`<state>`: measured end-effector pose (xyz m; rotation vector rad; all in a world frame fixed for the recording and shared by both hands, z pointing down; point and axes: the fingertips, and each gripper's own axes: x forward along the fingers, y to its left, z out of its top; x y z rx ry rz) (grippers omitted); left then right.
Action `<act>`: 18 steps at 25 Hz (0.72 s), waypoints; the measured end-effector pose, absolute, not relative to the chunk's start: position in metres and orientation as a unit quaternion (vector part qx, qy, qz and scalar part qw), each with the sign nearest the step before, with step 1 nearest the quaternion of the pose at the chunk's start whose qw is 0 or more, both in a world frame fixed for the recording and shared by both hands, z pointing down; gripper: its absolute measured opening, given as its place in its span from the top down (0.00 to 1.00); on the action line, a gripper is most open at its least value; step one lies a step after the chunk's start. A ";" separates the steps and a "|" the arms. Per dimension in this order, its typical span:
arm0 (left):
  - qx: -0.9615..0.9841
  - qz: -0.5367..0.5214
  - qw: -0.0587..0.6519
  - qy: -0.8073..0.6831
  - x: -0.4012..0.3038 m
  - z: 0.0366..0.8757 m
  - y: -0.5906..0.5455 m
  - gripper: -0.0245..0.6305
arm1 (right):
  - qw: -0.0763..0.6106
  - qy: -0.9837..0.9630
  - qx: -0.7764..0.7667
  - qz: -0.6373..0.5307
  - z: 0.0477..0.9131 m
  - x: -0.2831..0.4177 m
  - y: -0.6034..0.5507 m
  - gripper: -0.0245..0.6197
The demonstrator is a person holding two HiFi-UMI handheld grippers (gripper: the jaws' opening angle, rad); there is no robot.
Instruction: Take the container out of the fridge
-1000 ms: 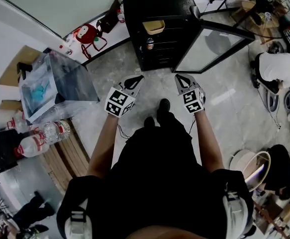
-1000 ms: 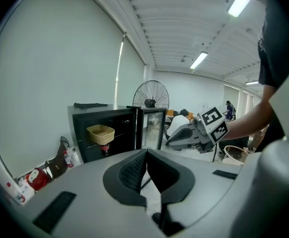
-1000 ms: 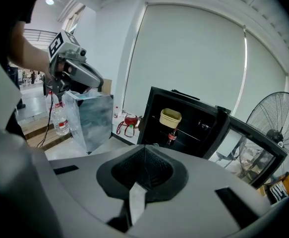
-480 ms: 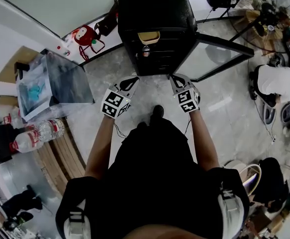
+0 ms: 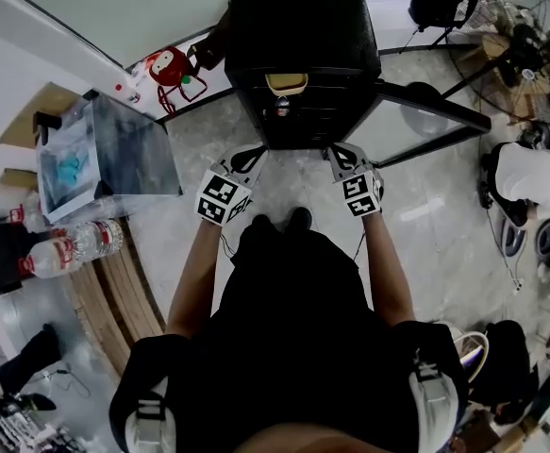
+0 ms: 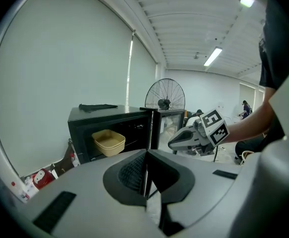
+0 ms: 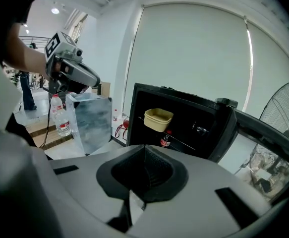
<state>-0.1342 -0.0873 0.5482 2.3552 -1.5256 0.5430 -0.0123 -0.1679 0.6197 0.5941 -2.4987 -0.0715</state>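
directly ahead of the person stands the black fridge [image 5: 298, 26], its door [image 5: 425, 121] swung wide to their right. the container [image 5: 286, 83] is tan and open-topped, and sits on the upper shelf inside near the front edge. it is well clear of both grippers. a dark bottle [image 5: 281, 108] with a red label stands on the shelf just below it. the left gripper [image 5: 252, 157] is held out low in front of the cabinet with its jaws pressed together and nothing between them. the right gripper [image 5: 339, 155] is beside it and level with it, jaws also closed flush and empty. both tips point at the fridge opening and neither touches it. off to the person's left a clear plastic box [image 5: 114, 154] sits on the floor, with water bottles [image 5: 67, 248] lying near it on a wooden pallet. a red bag [image 5: 166, 66] leans by the wall next to the fridge. a standing fan [image 5: 525, 12] is behind the open door on the right.
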 end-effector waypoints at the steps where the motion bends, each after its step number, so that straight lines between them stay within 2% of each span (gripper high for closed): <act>1: 0.814 0.186 0.143 -0.531 -0.136 0.549 -0.089 0.93 | 0.279 -0.933 0.224 -0.023 0.622 -0.013 -0.170 0.96; 18: 0.840 0.205 0.143 -0.482 -0.150 0.564 -0.170 0.93 | 0.295 -0.910 0.292 0.025 0.629 -0.005 -0.223 0.96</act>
